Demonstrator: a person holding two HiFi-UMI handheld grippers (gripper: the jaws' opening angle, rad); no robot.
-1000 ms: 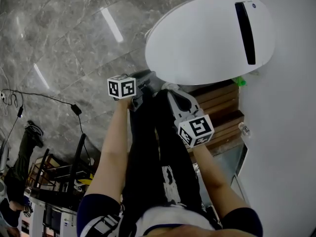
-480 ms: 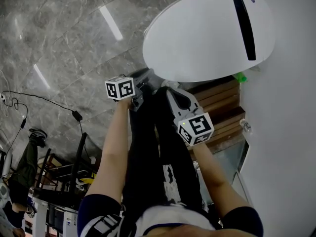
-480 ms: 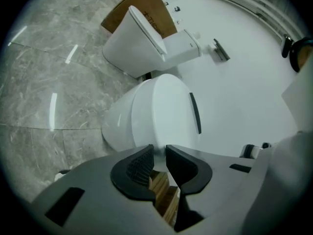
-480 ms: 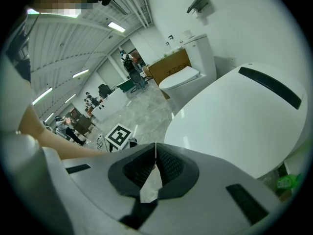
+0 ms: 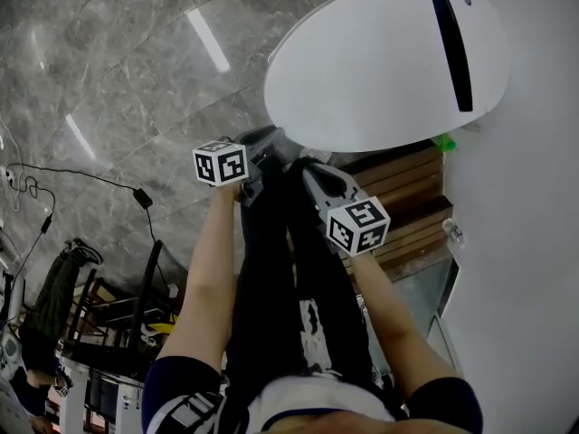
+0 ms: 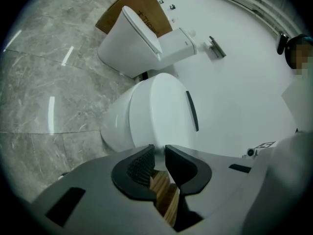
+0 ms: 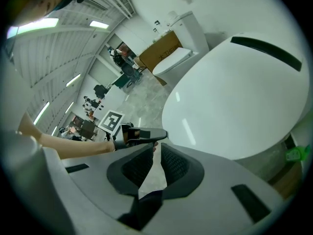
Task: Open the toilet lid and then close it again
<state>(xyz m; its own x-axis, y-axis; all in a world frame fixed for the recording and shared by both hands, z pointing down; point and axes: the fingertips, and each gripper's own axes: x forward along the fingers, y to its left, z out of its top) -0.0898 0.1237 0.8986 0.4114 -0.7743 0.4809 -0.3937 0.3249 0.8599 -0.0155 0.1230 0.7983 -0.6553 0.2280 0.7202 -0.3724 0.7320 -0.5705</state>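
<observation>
The white toilet (image 5: 384, 70) stands at the upper right of the head view with its lid (image 6: 166, 111) down; a black strip runs along the lid's back. My left gripper (image 5: 271, 141) is at the lid's front rim. Its jaws have just been closing and stand a narrow gap apart, with nothing between them (image 6: 159, 148). My right gripper (image 5: 312, 165) is just beside it, below the front rim, shut on nothing (image 7: 155, 146). Whether either gripper touches the lid I cannot tell. The left gripper (image 7: 142, 135) also shows in the right gripper view.
The toilet stands by a wooden slatted step (image 5: 407, 197) against a white wall (image 5: 525, 242). A second toilet (image 6: 142, 38) and a cardboard sheet (image 6: 132, 4) lie further off. A black cable (image 5: 90, 183) and dark furniture (image 5: 99, 324) are on the grey marble floor at the left.
My right gripper has dipped a little and rolled, so its marker cube shows a different face. The left gripper has barely moved. The lid stays down.
</observation>
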